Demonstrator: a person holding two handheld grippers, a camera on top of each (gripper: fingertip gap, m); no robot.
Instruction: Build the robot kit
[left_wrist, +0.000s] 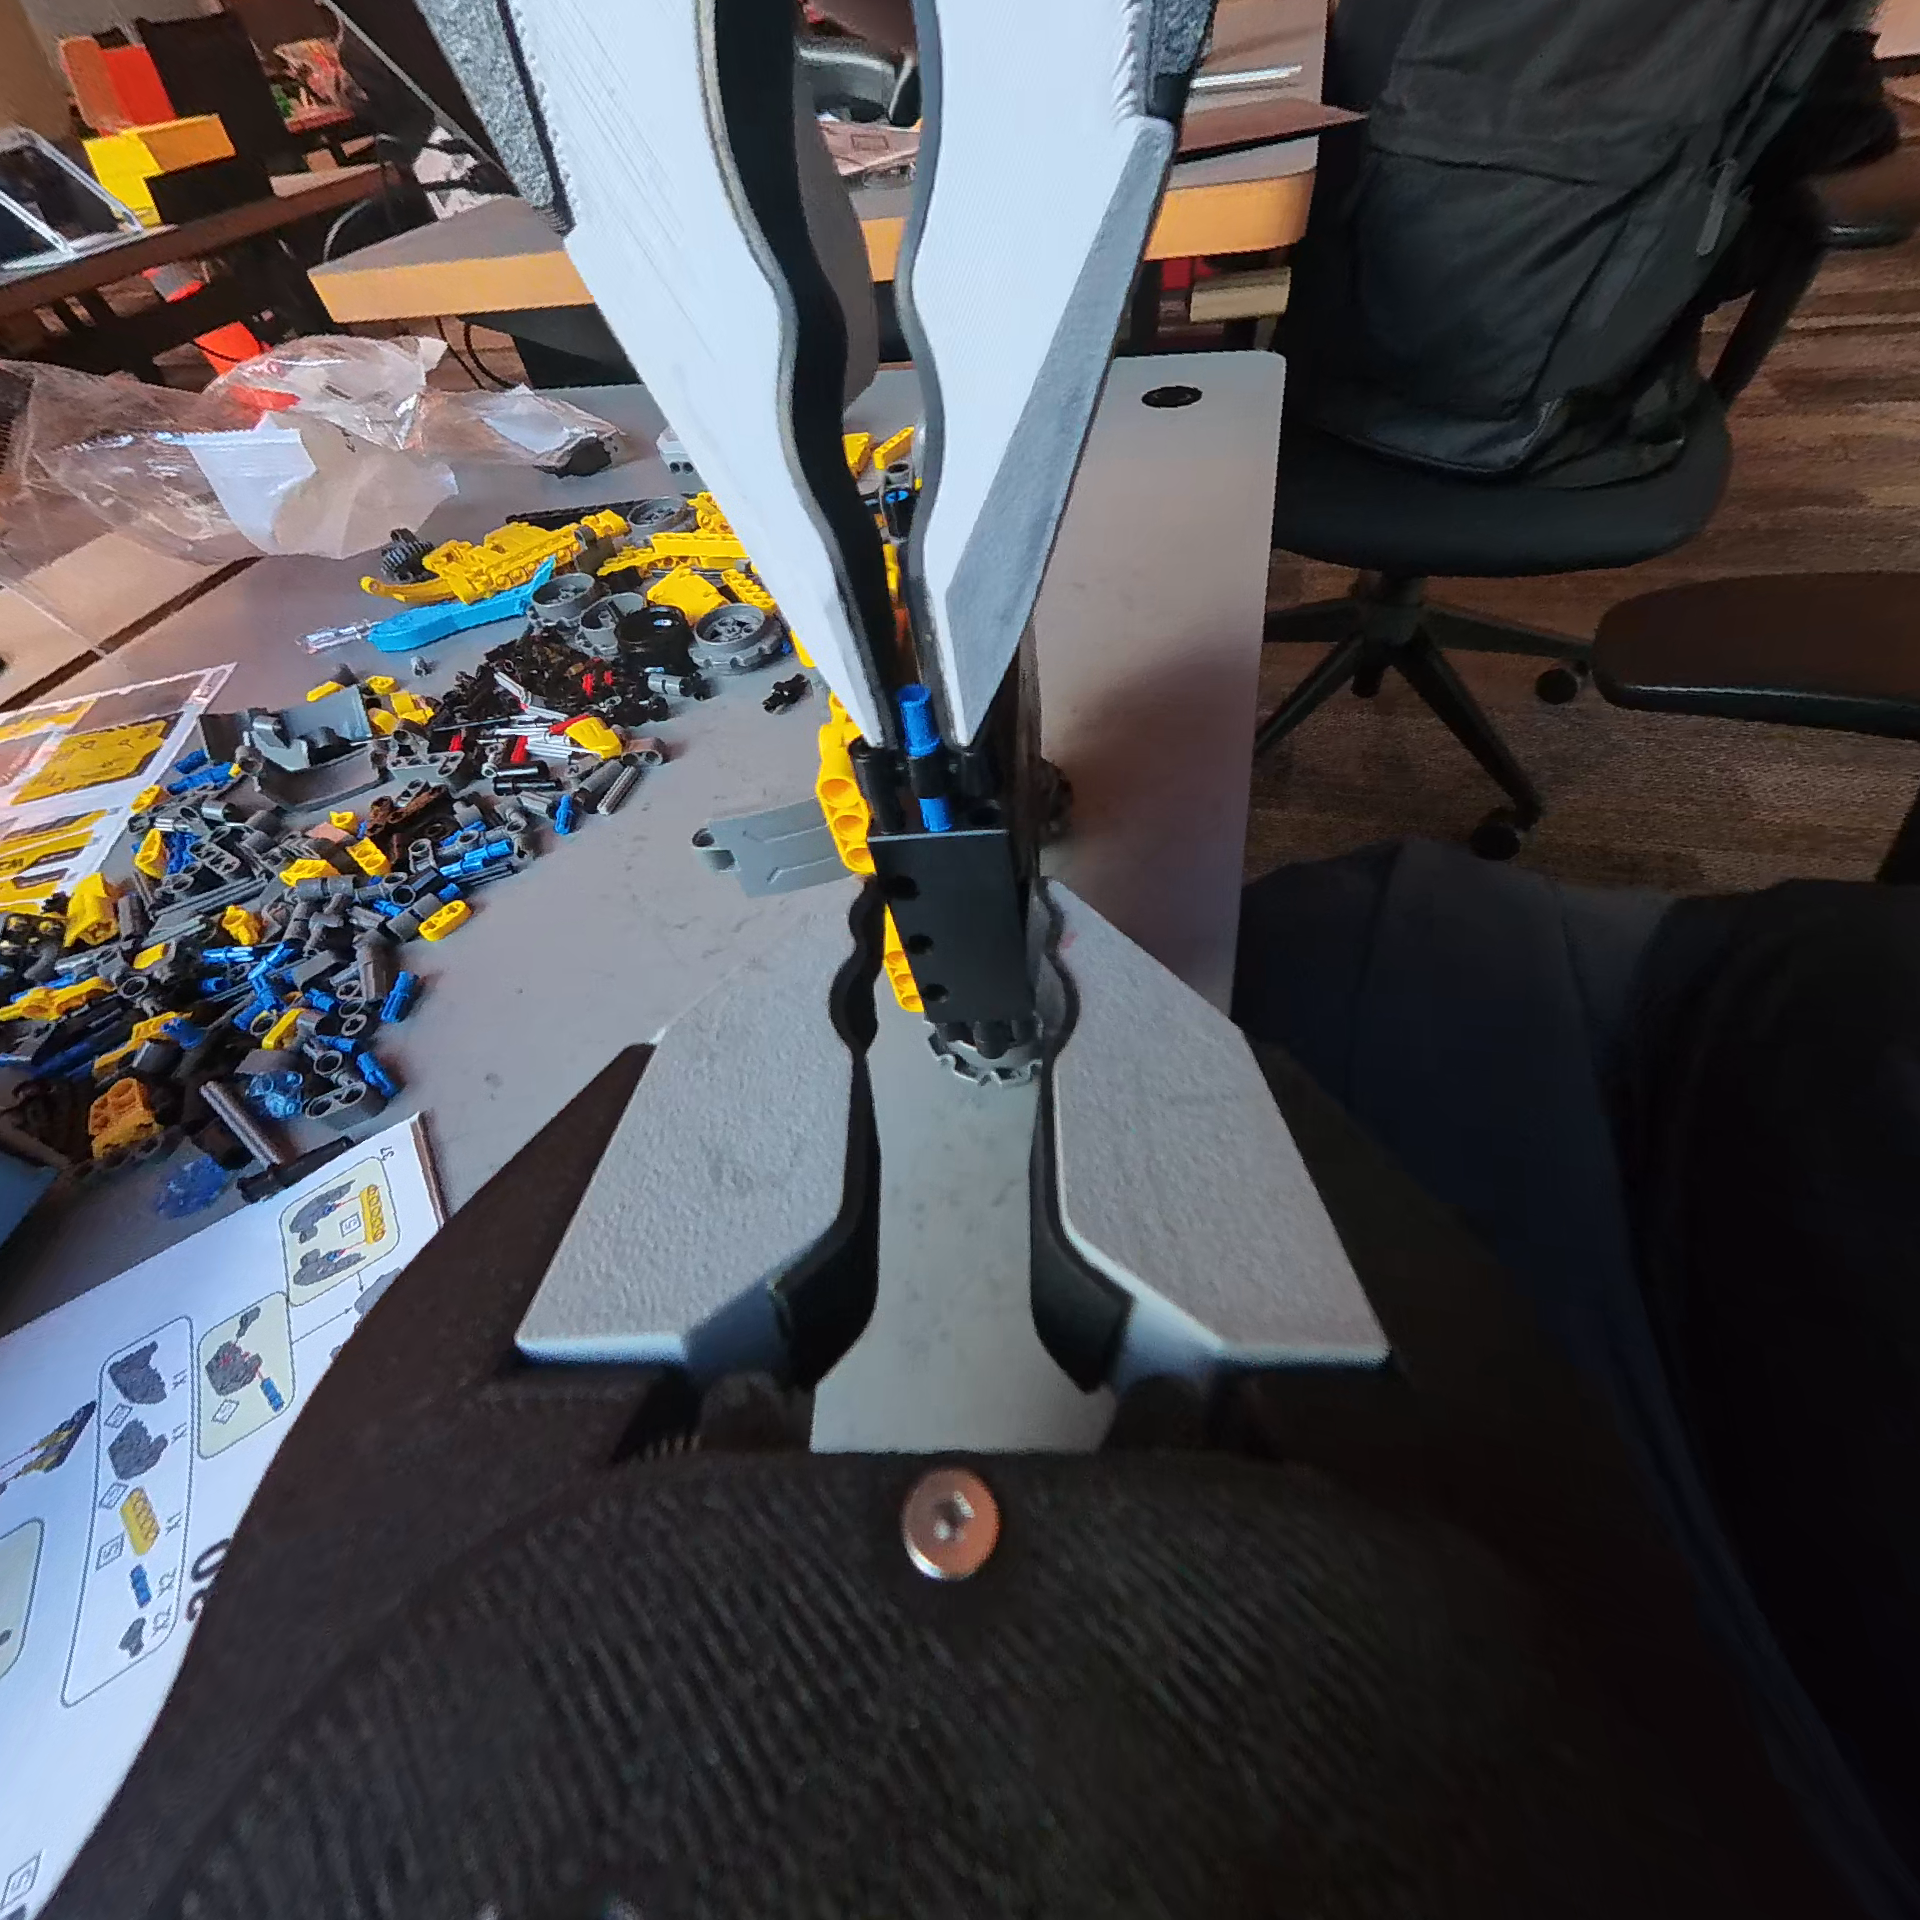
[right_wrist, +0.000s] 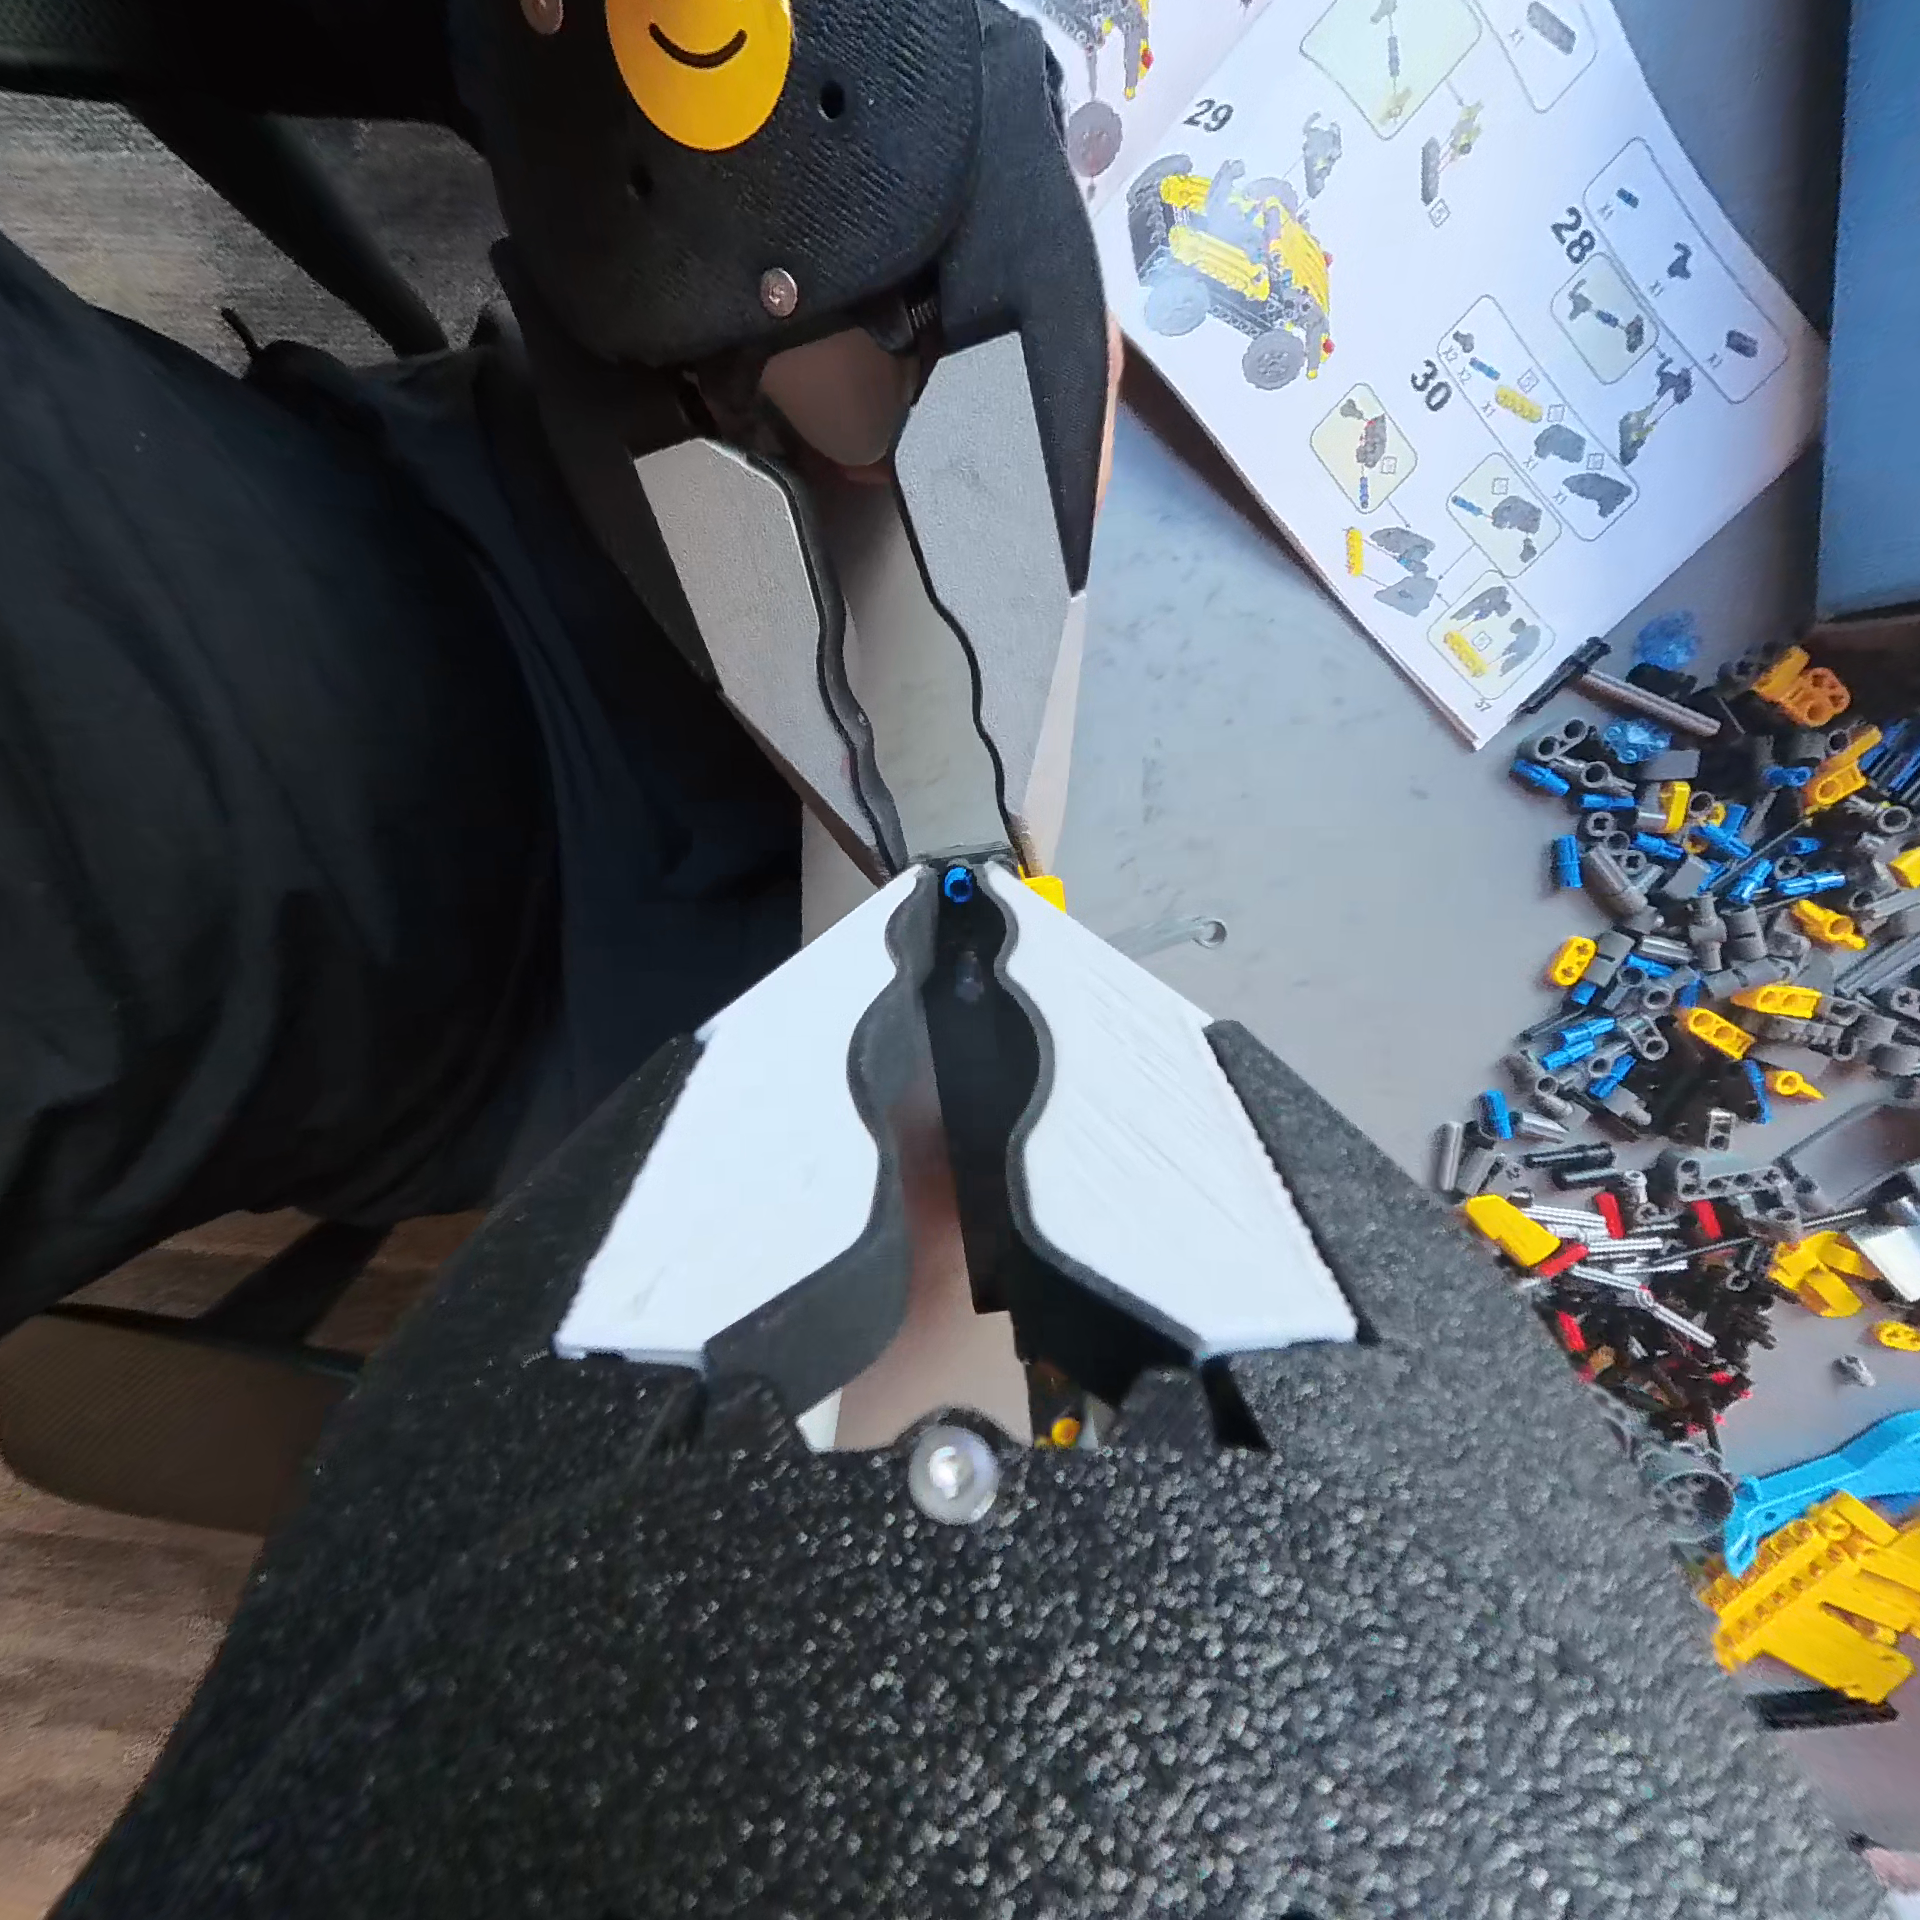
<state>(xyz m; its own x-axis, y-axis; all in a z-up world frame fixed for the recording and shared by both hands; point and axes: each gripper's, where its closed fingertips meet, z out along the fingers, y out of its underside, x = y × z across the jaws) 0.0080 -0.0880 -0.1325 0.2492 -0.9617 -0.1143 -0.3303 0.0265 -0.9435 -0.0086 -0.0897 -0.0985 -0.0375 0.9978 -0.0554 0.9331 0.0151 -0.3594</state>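
Grey table (left_wrist: 644, 935): loose brick pile (left_wrist: 312, 914) at left edge, instruction sheet (right_wrist: 1455, 312) near front. Your left gripper (left_wrist: 951, 935) clamps black-yellow assembly (left_wrist: 956, 925) steady off right edge; your right gripper (right_wrist: 956, 883) pinches blue pin (left_wrist: 914, 717), aligned into its top.

The left claw (left_wrist: 951, 925) has matt grey fingers (left_wrist: 727, 1174), grainy in texture, with smooth black rubbery liners, on a coarse ribbed black body; a shiny metal screw (left_wrist: 951, 1523) sits at 6 o'clock; the right claw (right_wrist: 956, 883) has smooth white plastic fingers (right_wrist: 748, 1174) with fine layer lines, on a speckled rough black body; glossy plastic bricks (left_wrist: 312, 904) lie at 9 o'clock on the matt, scuffed grey table (left_wrist: 1143, 623); crinkled clear plastic bags (left_wrist: 260, 447) at 10 o'clock; smooth printed paper booklet (right_wrist: 1455, 312).
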